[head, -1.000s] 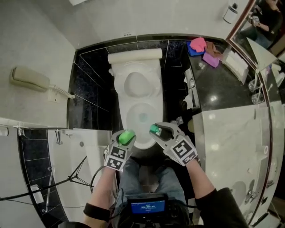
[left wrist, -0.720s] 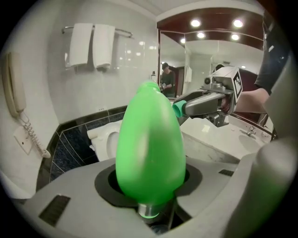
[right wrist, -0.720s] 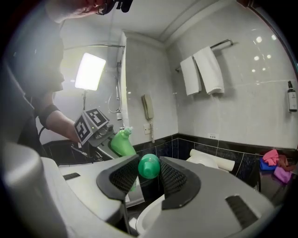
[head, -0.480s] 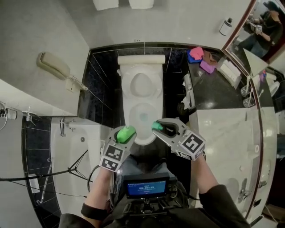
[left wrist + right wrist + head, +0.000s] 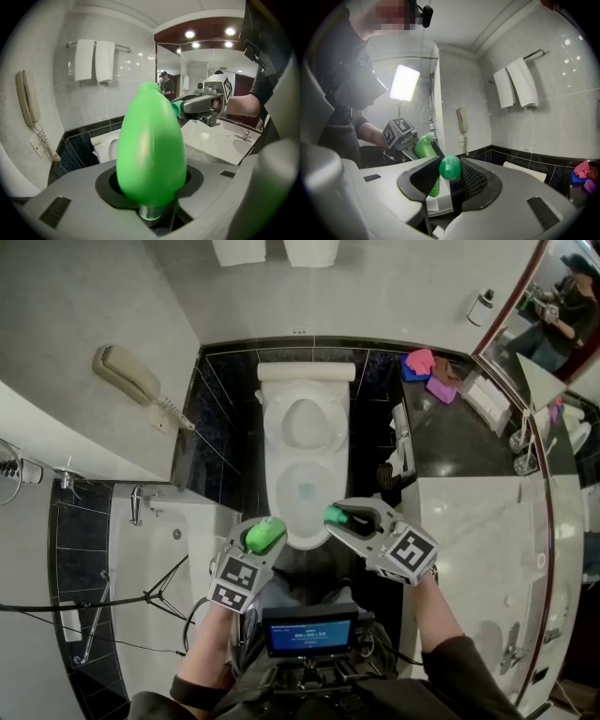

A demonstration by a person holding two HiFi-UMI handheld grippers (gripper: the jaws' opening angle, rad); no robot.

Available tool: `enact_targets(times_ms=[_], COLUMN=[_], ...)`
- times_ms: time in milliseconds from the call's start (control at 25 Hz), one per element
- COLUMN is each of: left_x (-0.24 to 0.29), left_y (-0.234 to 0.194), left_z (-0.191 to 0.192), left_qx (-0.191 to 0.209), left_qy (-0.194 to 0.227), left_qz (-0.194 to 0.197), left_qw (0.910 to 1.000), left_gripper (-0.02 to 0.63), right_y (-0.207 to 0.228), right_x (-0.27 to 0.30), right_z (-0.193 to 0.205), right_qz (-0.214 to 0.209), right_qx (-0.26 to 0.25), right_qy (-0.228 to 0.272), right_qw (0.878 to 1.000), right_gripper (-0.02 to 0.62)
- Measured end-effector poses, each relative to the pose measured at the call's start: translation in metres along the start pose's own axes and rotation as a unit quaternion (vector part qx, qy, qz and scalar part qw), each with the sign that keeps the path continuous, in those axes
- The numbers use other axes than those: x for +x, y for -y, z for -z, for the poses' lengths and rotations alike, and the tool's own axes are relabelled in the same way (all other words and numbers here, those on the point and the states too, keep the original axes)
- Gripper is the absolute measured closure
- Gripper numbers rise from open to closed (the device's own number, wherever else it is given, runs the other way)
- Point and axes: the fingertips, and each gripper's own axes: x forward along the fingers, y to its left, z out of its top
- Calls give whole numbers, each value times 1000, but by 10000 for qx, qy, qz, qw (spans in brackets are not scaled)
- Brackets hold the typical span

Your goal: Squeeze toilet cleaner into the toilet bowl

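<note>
Both lifted at lower centre; left hand-held gripper (image 5: 265, 532) clamps the bottle (image 5: 150, 145), right hand-held gripper (image 5: 339, 517) pinches the cap (image 5: 450, 168); uncapped, so the bowl (image 5: 305, 491) gets squeezing next, I'd say.

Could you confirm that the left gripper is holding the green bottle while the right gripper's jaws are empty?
Not quite. The right gripper is not empty: its jaws are closed on a green cap, as the right gripper view shows. The left gripper does hold the green bottle.
</note>
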Motion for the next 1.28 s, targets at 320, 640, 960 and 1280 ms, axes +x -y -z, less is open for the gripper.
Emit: enact_targets(times_ms=[320,640,960,1280], left_x=[6,21,35,40], left_y=[12,31,39,47], left_z=[-11,-5,-6,-15], left_qx=[332,670,1058,1411], left_qy=[25,-229,-347,-230], left_qz=[423,1012,1448,1784], left_qw=[9986,9923,9832,9735], left_gripper=[433,431,431,431], right_y=[-5,-26,-39,-46], right_x=[-3,6,19,26], right_z=[-12,-43,-48,-34], right_qz=[-451,-1418,-2165,-2698], right_qx=[-319,-1093,-1851,-2309], right_qy=[-95,-357,-941,-1533], right_qw=[9984,9832,9540,9222], right_gripper=[439,439,439,439])
